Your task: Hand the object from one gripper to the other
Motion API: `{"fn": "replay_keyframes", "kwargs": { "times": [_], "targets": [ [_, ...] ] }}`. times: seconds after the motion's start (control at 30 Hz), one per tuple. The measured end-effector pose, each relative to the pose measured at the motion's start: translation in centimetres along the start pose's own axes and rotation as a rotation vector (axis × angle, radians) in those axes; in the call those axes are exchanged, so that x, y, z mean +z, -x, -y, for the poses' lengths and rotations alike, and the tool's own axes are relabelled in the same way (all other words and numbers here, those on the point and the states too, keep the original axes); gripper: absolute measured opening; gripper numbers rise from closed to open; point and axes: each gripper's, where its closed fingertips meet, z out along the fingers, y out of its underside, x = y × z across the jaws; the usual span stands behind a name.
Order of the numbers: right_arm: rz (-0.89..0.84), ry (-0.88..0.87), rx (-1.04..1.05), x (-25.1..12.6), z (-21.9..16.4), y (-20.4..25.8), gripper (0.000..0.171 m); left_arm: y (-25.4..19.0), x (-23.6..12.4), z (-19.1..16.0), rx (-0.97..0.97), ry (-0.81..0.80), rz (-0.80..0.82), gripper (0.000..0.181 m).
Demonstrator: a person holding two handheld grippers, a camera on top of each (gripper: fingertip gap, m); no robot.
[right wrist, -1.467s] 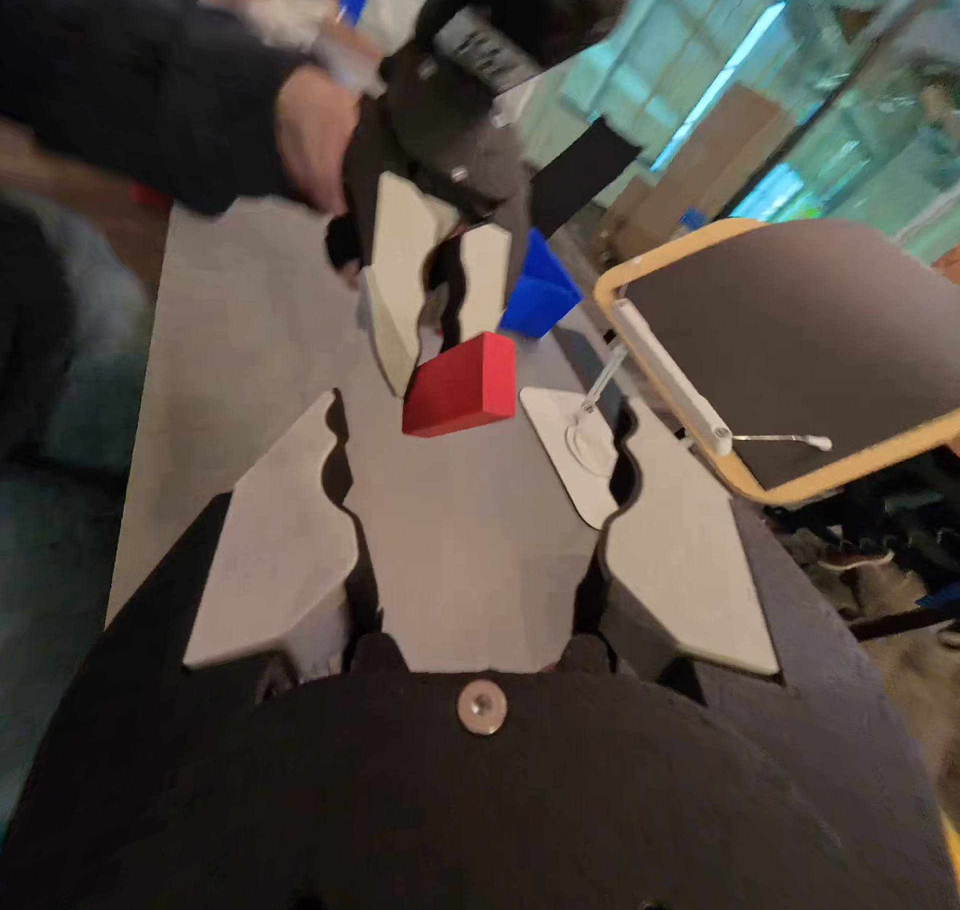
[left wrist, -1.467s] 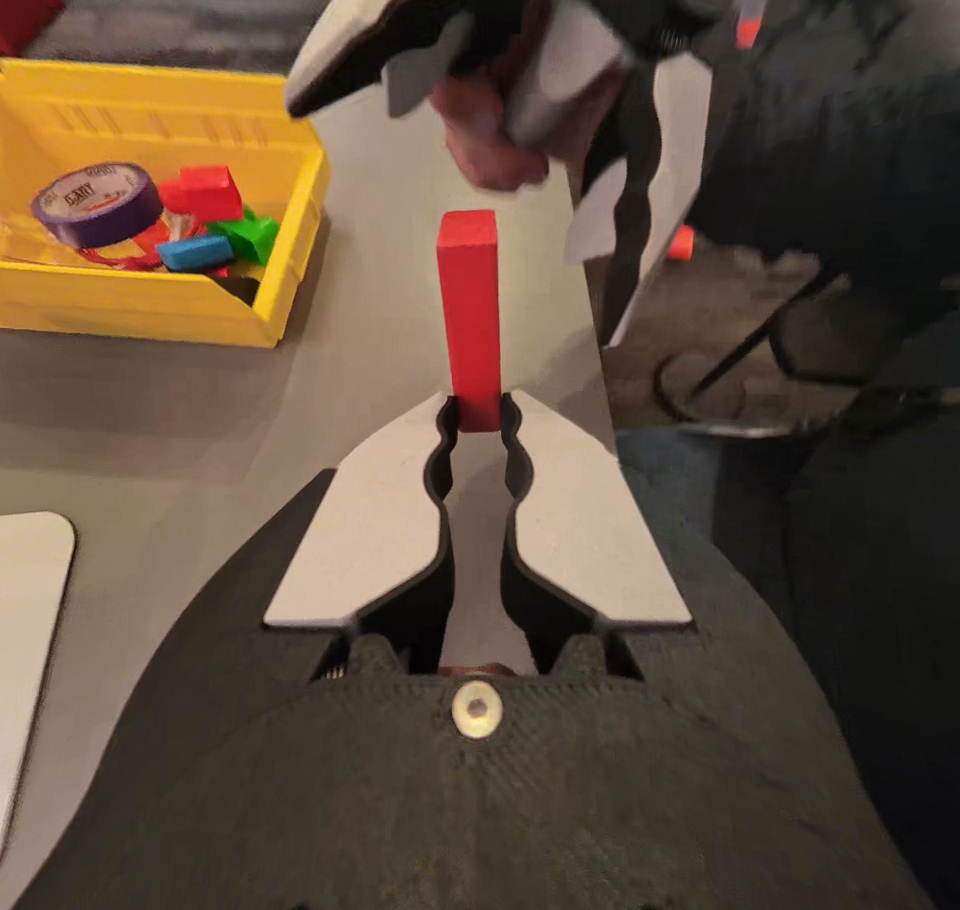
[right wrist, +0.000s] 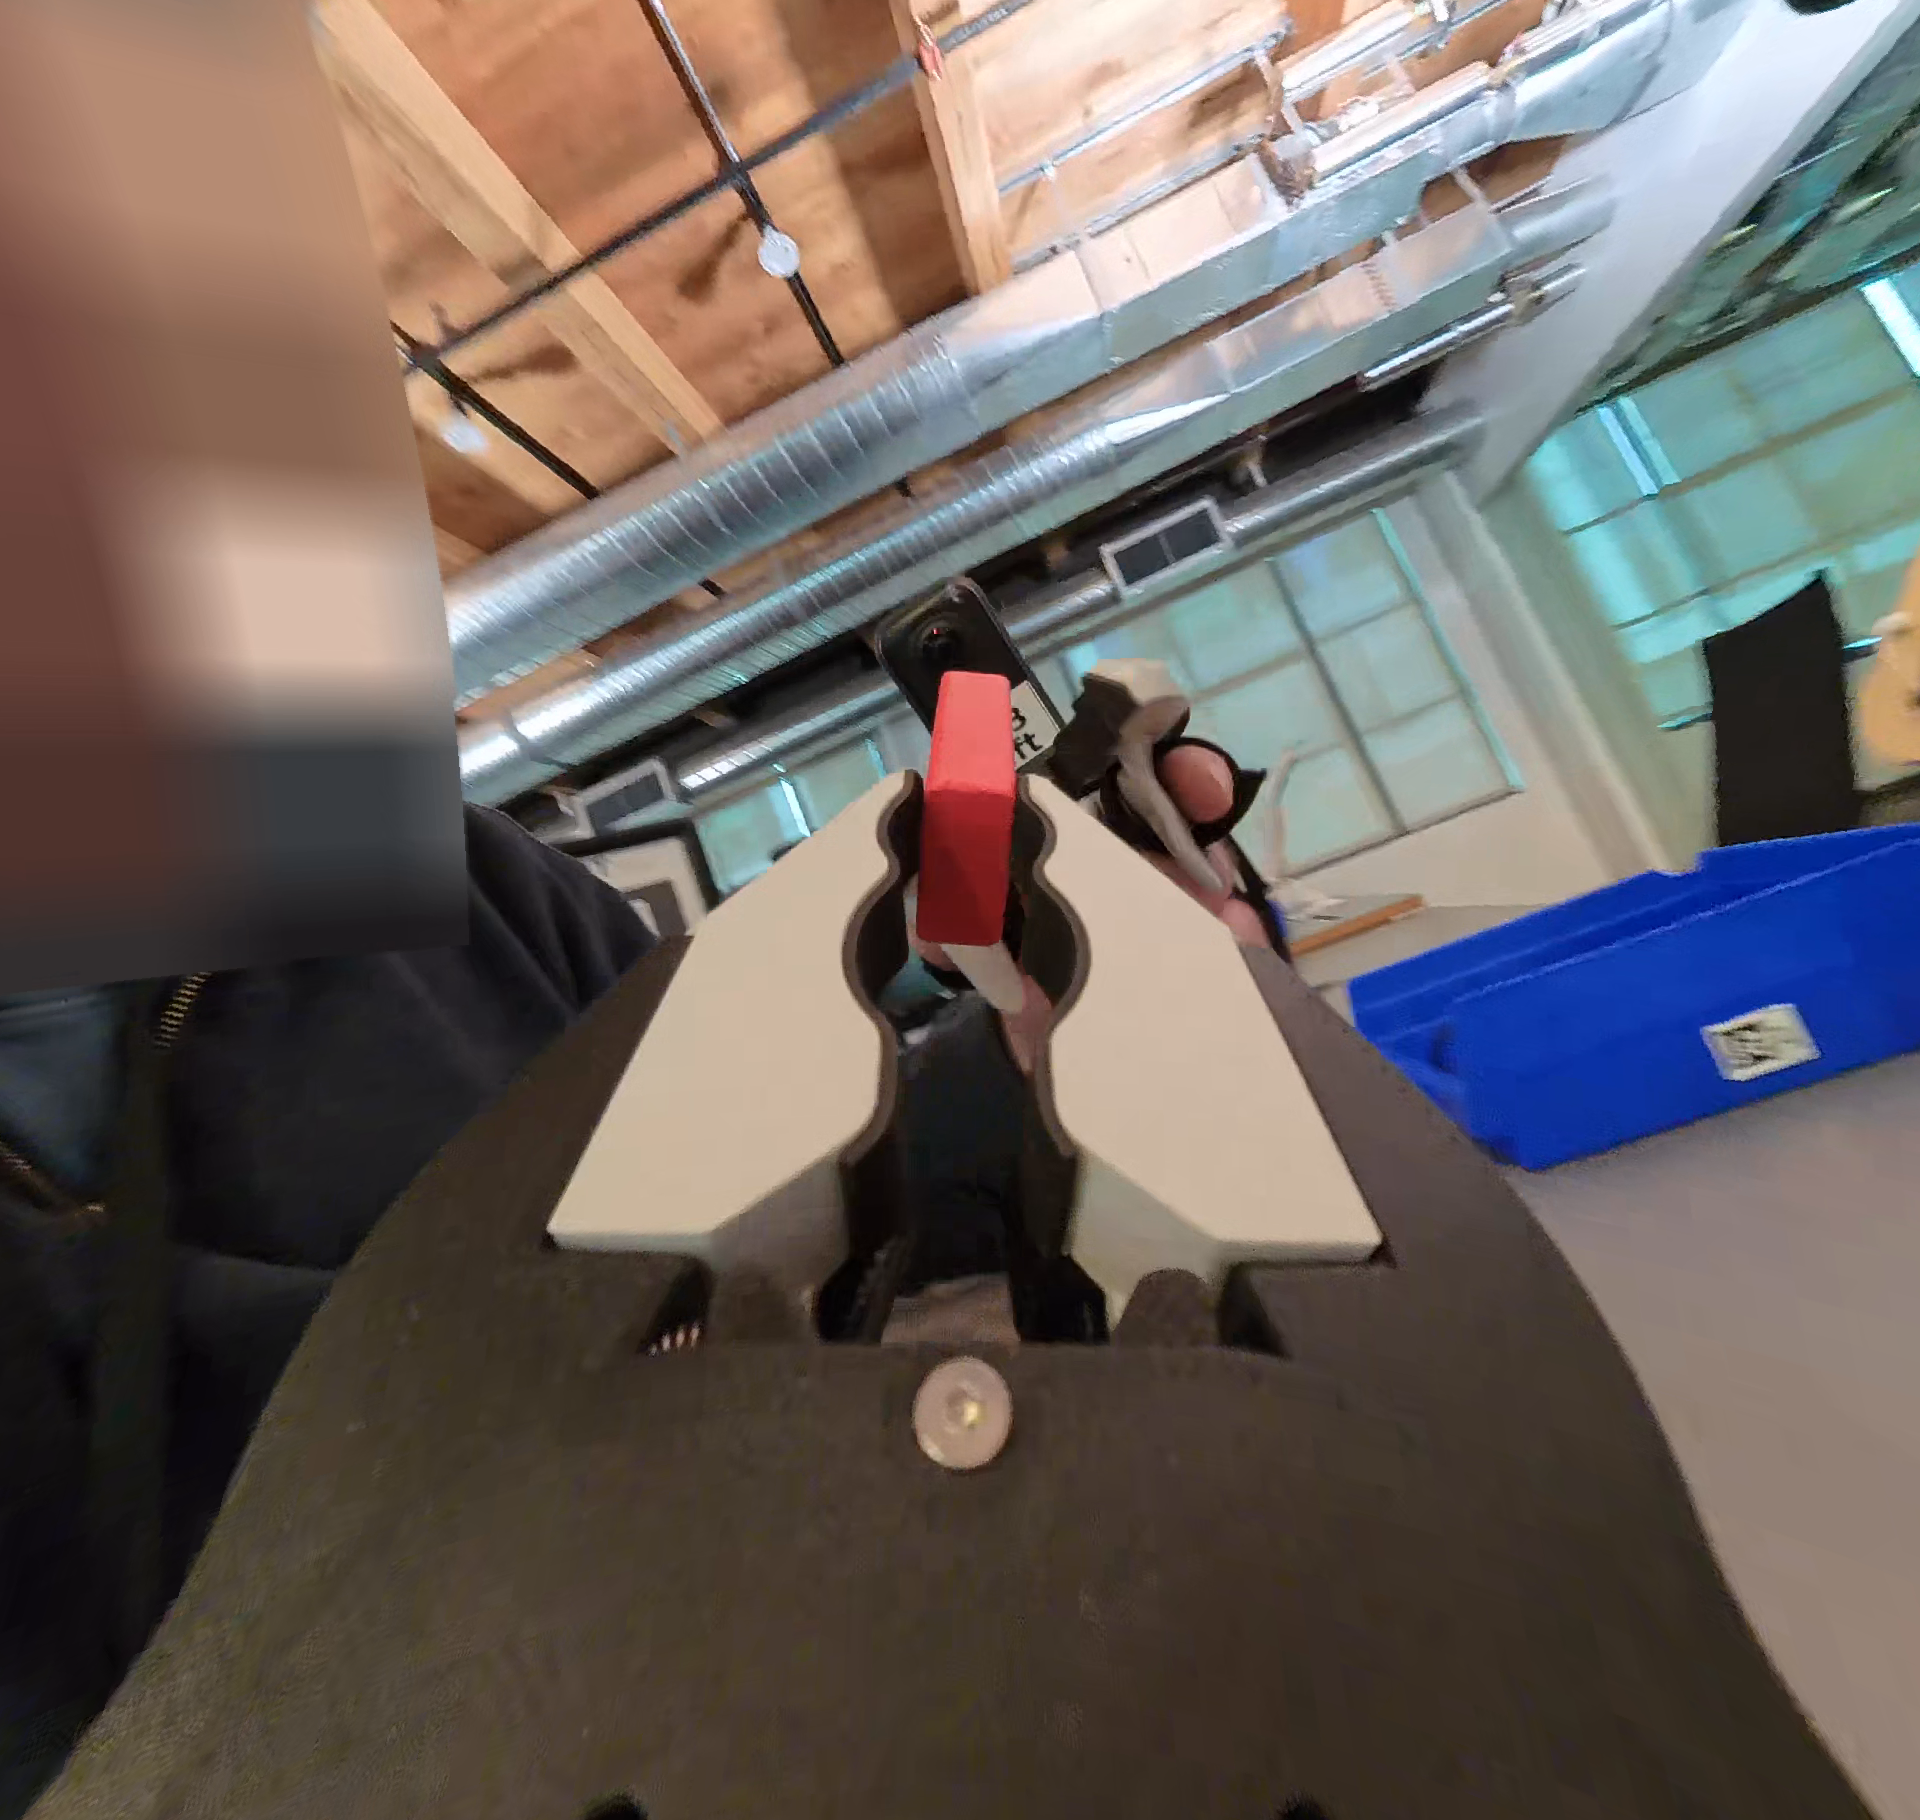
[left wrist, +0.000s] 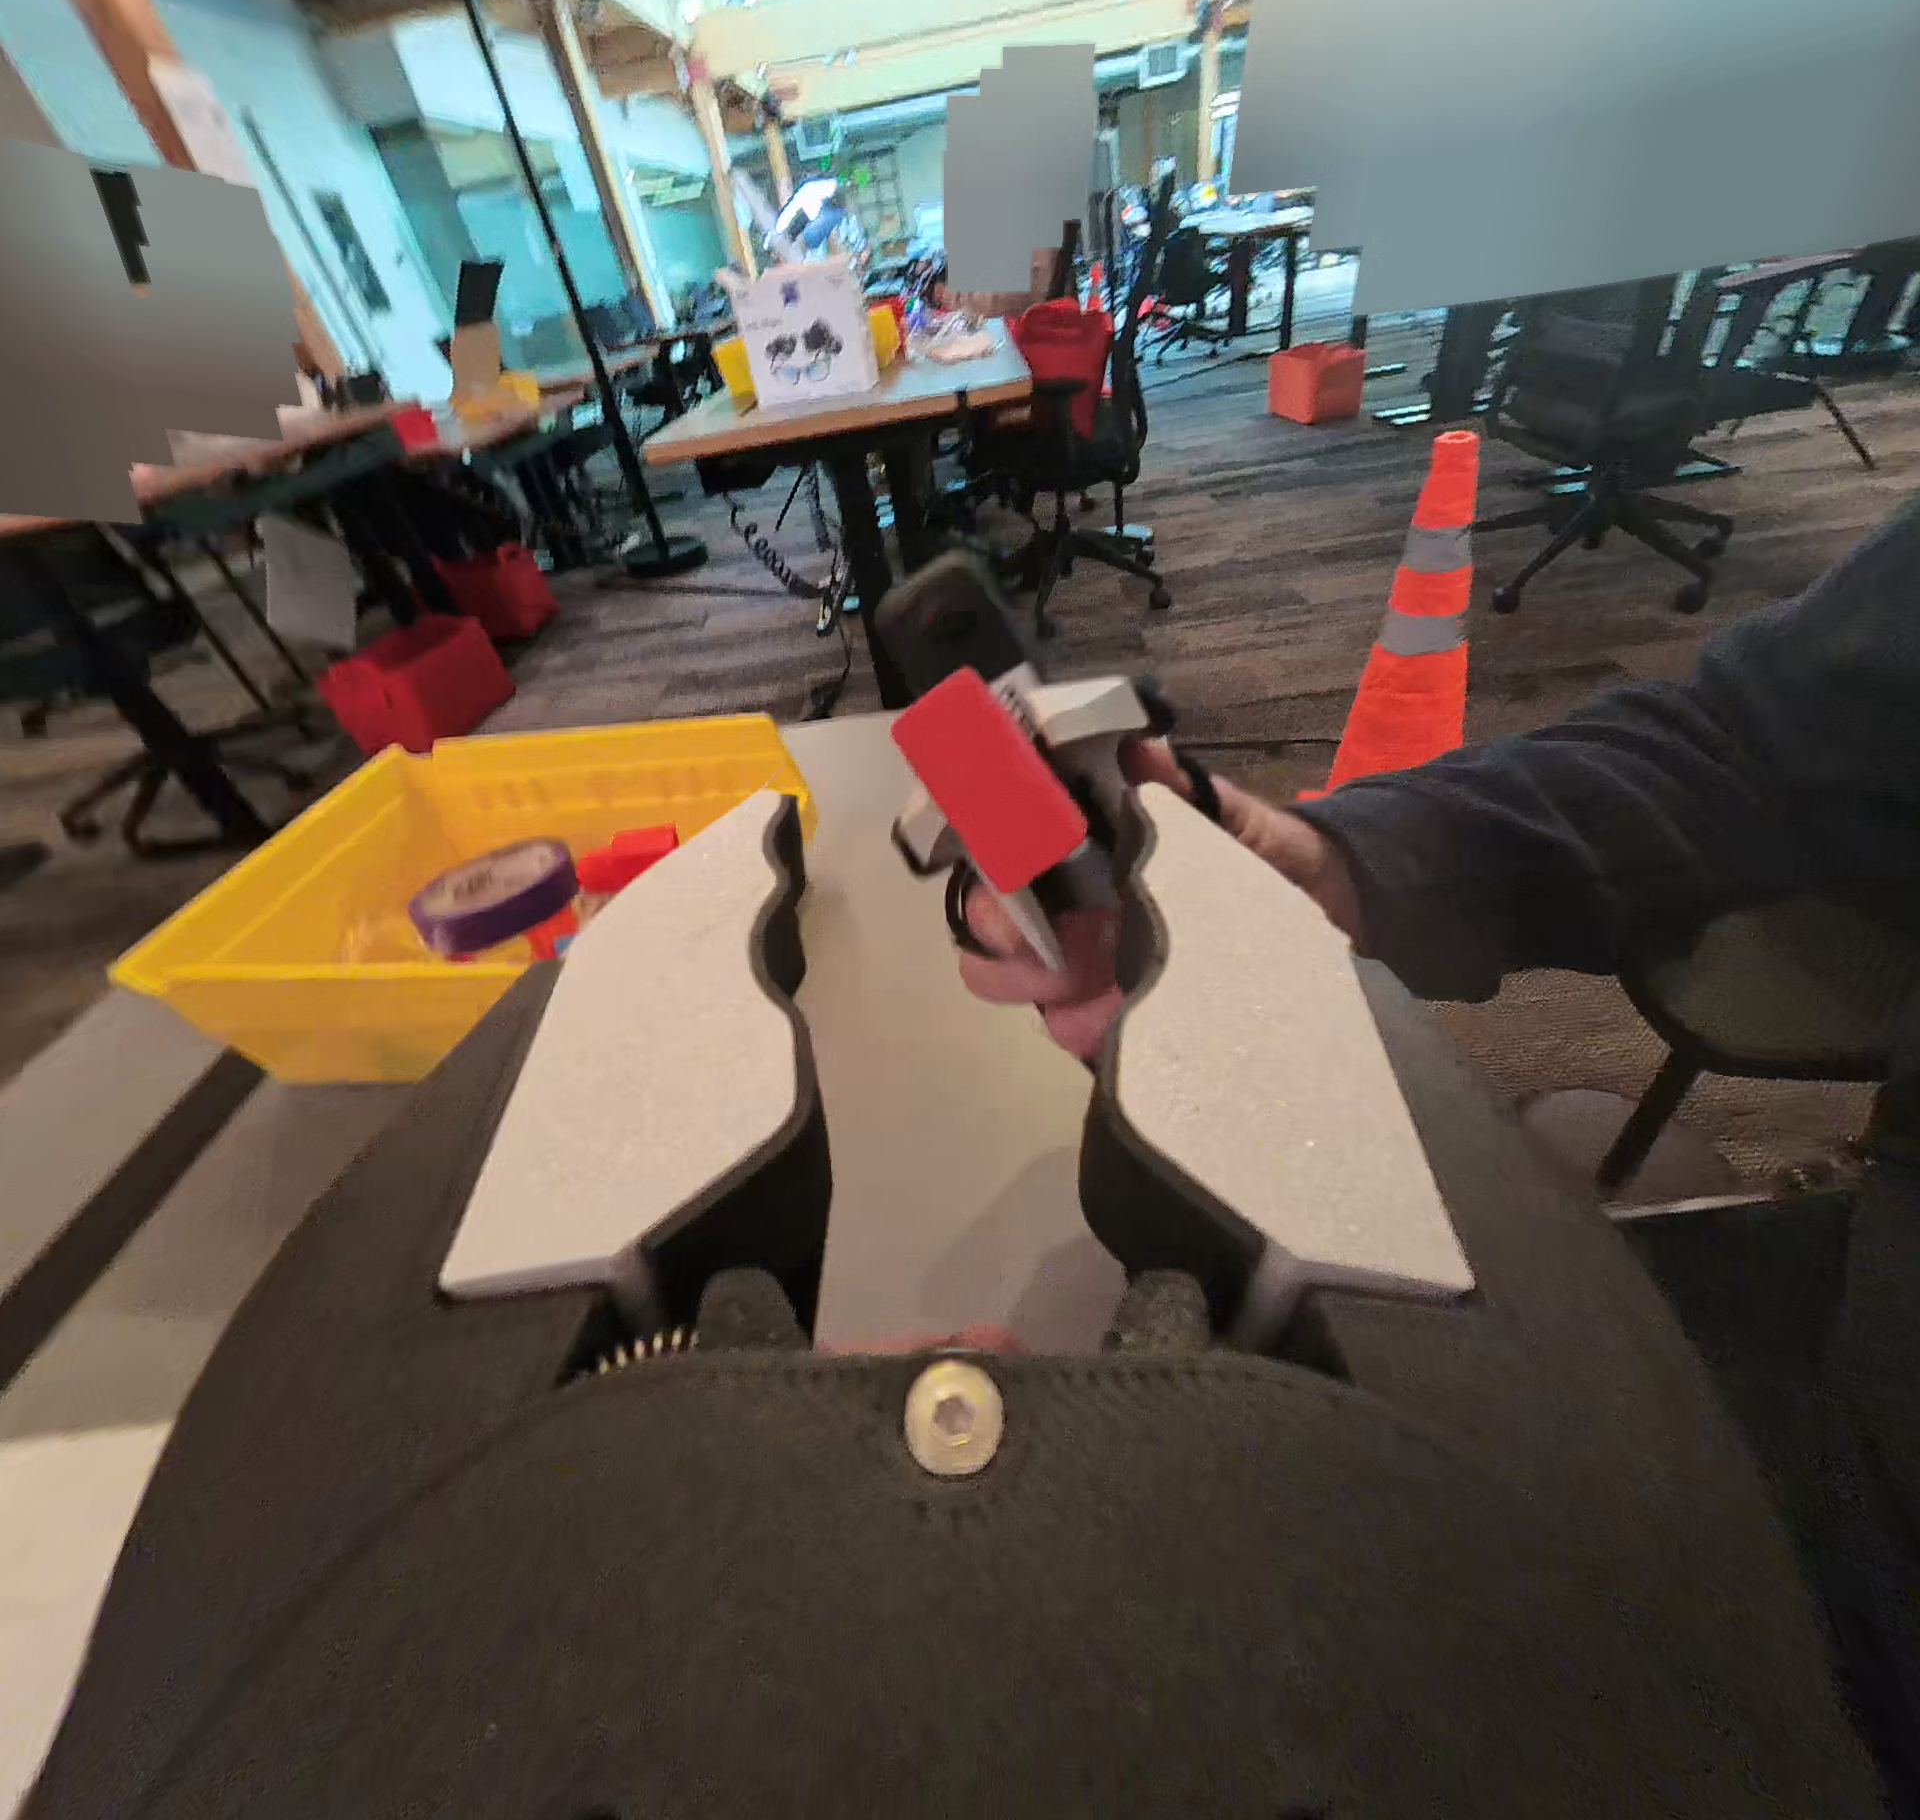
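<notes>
One red block is sitting clamped in the right claw, long axis running forward beyond its tips, raised above the grey surface. The left claw is gaping empty, just near of it. Two claws, one yellow bin left.

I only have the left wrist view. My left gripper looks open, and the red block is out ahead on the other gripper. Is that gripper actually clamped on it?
Observer: Yes. In the right wrist view the right gripper is shut on the red block, jaws against its two side faces.
Operator: Does any of it stick out?
Observer: Its far end stands out past the jaws.
Operator: Anything on that side?
Observer: A blue bin sits on the grey table, right of the gripper.
</notes>
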Motion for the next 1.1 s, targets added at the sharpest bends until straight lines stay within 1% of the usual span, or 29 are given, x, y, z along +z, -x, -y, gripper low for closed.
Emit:
{"fn": "replay_keyframes", "kwargs": {
  "times": [0.1, 0.23, 0.37, 0.53, 0.67, 0.8, 1.0, 1.1],
  "targets": [
    [0.091, -0.018, 0.111, 0.4, -0.7, 0.8, 0.014, -1.7, 0.0, 0.8, 0.111, -0.011, -0.077, 0.048],
    [0.166, -0.015, 0.226, 0.9, -1.8, 1.4, 0.014, -3.3, 0.2, 1.1, 0.187, -0.006, -0.135, 0.037],
    [0.186, -0.012, 0.268, 1.0, -2.1, 1.4, 0.014, -3.6, 0.0, 1.3, 0.166, -0.035, -0.146, 0.036],
    [0.172, -0.009, 0.253, 1.0, -2.2, 1.1, 0.014, -3.4, -0.1, 1.0, 0.147, -0.015, -0.129, 0.036],
    [0.191, -0.011, 0.254, 1.3, -2.0, 1.5, 0.014, -3.5, -0.2, 1.4, 0.133, -0.037, -0.138, 0.036],
    [0.237, -0.004, 0.268, 1.3, -2.1, 2.2, 0.014, -4.2, -0.2, 1.7, 0.201, -0.028, -0.158, 0.036],
    [0.339, 0.018, 0.368, 0.9, -2.8, 3.3, 0.014, -5.8, 0.0, 1.1, 0.354, 0.065, -0.209, 0.036],
    [0.343, 0.011, 0.382, 0.8, -2.8, 3.3, 0.014, -5.9, 0.1, 1.0, 0.364, 0.085, -0.207, 0.036]
  ]
}}
